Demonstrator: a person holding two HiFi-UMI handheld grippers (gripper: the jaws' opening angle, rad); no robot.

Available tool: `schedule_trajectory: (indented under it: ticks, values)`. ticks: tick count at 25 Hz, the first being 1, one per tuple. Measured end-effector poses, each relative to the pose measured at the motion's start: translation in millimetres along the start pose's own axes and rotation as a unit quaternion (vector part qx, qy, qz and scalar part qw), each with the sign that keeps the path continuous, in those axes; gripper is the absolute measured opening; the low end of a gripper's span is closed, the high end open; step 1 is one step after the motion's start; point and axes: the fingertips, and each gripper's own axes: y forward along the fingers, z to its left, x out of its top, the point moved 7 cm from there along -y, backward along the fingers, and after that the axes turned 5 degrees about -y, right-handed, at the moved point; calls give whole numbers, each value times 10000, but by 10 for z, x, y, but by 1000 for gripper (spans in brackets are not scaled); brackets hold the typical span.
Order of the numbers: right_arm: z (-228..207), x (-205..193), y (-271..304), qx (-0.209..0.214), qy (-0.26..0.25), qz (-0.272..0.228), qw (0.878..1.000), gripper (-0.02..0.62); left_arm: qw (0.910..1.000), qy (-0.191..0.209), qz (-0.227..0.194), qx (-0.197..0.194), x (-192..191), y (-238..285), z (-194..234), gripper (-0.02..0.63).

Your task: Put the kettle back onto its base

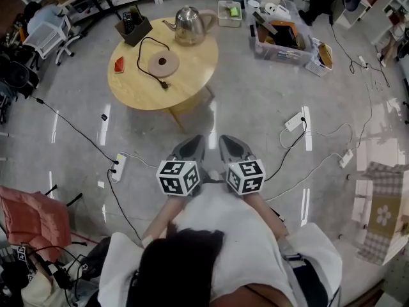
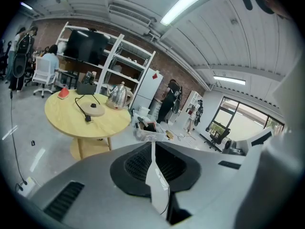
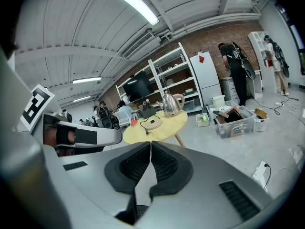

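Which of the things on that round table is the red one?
The small item near the table's left edge in the head view; the kettle is shiny metal, the round base tan, the box dark.

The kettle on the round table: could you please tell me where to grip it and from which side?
I would grip the arched handle, which juts out from the kettle on the right in the head view, opposite the spout. The kettle stands upright on the table, so coming in from the right with the right gripper probably suits best.
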Motion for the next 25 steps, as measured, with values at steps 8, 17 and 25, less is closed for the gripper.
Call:
schedule_trajectory:
  ticks: [8,17,25]
  values:
    - [-129,-7,-102,-147,66,-37,9999,29,10000,61,-44,-40,-6,47,-115,46]
    - [-218,-1,-215,-161,257,-240,9993,29,9999,164,-53,-10,-7,42,-216,46]
    - [-179,-3,-106,-161,199,-317,9992,29,9998,209,-62,-3,26,61,-93,46]
